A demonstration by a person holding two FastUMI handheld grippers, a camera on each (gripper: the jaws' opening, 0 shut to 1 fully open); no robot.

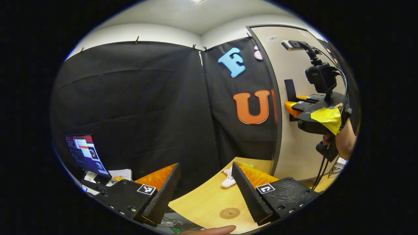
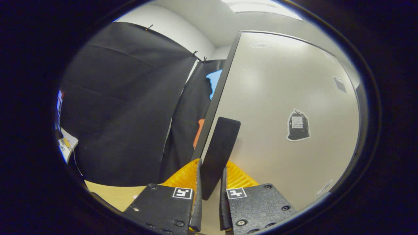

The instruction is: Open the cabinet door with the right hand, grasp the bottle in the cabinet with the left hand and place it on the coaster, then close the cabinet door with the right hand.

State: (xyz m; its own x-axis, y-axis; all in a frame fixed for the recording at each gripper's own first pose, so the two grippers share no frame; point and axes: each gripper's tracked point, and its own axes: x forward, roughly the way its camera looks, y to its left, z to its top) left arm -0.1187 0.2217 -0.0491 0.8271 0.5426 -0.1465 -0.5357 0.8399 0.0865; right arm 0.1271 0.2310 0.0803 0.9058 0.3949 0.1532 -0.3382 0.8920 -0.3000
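Between the right gripper's (image 2: 210,186) clenched fingers, the cabinet door's (image 2: 277,98) dark handle (image 2: 219,147) runs toward 12 o'clock; the left gripper (image 1: 205,189) gapes, unladen.

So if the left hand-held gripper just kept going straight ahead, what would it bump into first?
Probably the black cloth wall. The left hand-held gripper points over the wooden table's edge toward it, though depth is hard to judge.
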